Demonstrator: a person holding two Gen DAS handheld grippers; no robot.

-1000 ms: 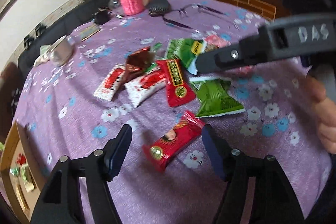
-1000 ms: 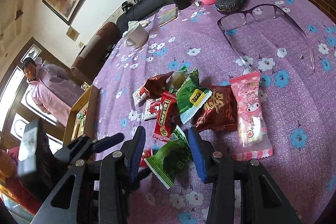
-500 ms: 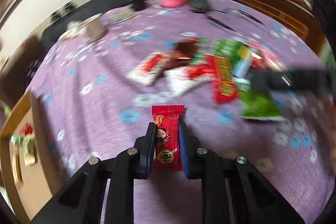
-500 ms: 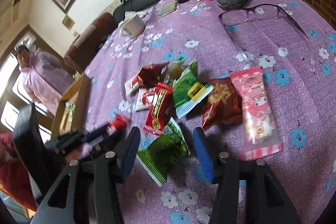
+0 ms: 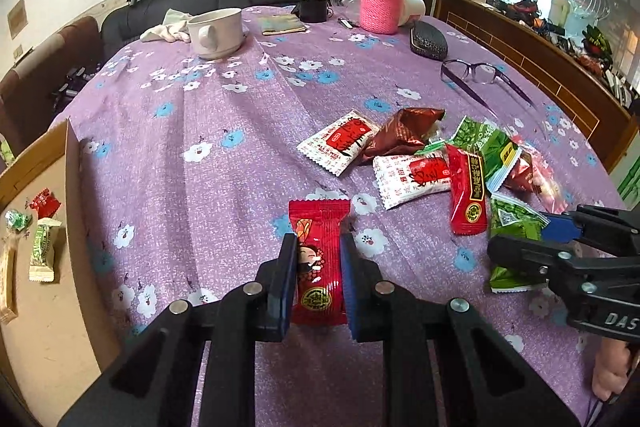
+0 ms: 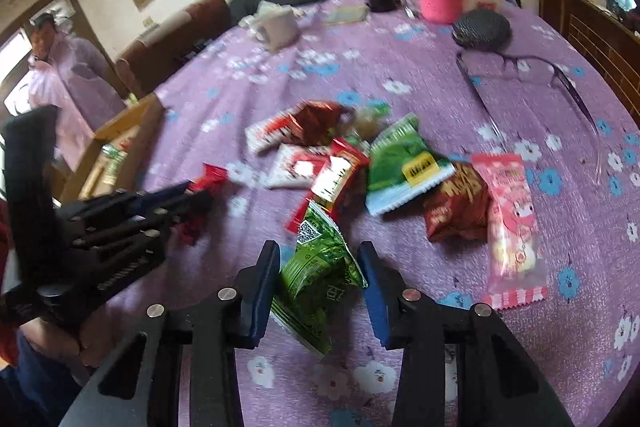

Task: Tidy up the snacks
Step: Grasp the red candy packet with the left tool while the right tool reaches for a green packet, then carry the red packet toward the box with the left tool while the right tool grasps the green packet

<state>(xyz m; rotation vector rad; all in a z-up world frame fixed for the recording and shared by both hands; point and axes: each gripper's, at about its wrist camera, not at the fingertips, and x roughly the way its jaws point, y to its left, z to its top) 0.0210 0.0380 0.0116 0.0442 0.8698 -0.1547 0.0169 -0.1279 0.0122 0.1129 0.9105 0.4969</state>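
Observation:
My left gripper (image 5: 318,245) is shut on a red snack packet (image 5: 319,261) and holds it just above the purple cloth. It also shows in the right wrist view (image 6: 200,193), at the left. My right gripper (image 6: 320,255) is open around a green snack packet (image 6: 318,273) that lies on the cloth; the jaws stand apart on both sides of it. A heap of snack packets (image 5: 432,163) lies on the table to the right. A wooden tray (image 5: 44,259) at the left edge holds several small snacks.
On the far side of the table (image 5: 208,115) stand a white mug (image 5: 216,33), a pink knitted bottle (image 5: 382,1), a dark glasses case (image 5: 428,43) and purple glasses (image 5: 478,75). A person in pink (image 6: 66,75) stands at the far left. A pink candy packet (image 6: 510,227) lies at the right.
My left gripper closed on the red packet and carried it left, away from the heap. My right gripper moved in around the green packet.

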